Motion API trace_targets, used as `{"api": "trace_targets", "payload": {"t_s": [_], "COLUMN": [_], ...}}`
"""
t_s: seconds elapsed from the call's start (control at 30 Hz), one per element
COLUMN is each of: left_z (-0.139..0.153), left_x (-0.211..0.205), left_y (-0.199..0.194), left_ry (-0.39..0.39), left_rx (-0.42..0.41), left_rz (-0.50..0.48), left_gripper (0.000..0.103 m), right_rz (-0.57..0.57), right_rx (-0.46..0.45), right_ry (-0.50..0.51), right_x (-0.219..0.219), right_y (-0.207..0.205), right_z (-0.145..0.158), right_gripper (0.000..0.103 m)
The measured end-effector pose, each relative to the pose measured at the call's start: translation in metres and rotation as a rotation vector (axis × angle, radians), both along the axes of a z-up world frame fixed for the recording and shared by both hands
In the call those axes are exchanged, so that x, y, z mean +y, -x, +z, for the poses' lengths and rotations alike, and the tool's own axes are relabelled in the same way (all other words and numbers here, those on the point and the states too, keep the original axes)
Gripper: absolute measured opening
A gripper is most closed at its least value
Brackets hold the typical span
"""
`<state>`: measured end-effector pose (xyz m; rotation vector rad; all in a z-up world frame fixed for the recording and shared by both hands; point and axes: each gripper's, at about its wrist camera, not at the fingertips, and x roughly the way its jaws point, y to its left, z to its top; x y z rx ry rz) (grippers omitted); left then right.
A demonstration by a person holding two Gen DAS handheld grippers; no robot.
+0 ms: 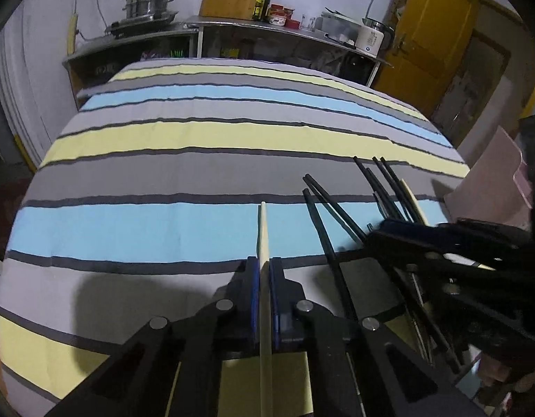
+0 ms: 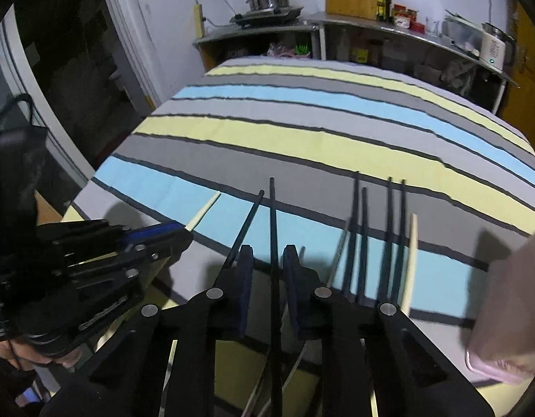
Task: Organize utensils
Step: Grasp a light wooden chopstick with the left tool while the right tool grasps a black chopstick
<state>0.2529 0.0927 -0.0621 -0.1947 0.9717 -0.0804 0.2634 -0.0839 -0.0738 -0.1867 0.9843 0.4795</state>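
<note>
Chopstick sorting, one stick per hand-held gripper.
My left hand-held gripper [image 1: 264,271] clamps the pale chopstick [image 1: 264,229] pointing twelve o'clock; right hand-held gripper [image 2: 269,260] straddles a black chopstick [image 2: 272,215], unclenched, for pairing.

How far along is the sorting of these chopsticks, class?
Done: nothing looks sorted yet. In hand: the left claw is shut on a pale wooden chopstick; a thin black chopstick lies between the right claw jaws, not visibly pinched. Left: more black chopsticks and another pale stick lie loose on the striped cloth.

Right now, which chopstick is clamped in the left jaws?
The pale wooden chopstick, alone at the left of the row; the neighbouring black chopsticks lie untouched by it.
</note>
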Motion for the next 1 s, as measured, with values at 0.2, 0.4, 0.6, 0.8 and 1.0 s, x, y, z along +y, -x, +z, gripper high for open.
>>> {"api": "trace_targets", "payload": {"t_s": [0.2, 0.4, 0.6, 0.8, 1.0], "left_z": [0.001, 0.001, 0.002, 0.002, 0.008], "left_x": [0.0, -0.004, -0.011, -0.018, -0.011], "left_y": [-0.014, -0.032, -0.049, -0.057, -0.055], "left_ry": [0.007, -0.034, -0.07, -0.142, -0.095], "left_rx": [0.029, 0.053, 0.073, 0.075, 0.084], "left_rz": [-0.022, -0.056, -0.082, -0.117, -0.094], "left_gripper": [0.007, 0.007, 0.012, 0.012, 0.006], "right_rz": [0.015, -0.002, -0.01, -0.014, -0.037], "right_rx": [0.051, 0.061, 0.075, 0.071, 0.043], "right_ry": [0.035, 0.032, 0.017, 0.009, -0.02], "right_x": [0.011, 0.008, 0.005, 0.002, -0.01], "right_y": [-0.021, -0.028, -0.029, -0.028, -0.023], "right_z": [-0.015, -0.016, -0.016, -0.012, 0.007], "right_gripper": [0.018, 0.006, 0.005, 0.005, 0.005]}}
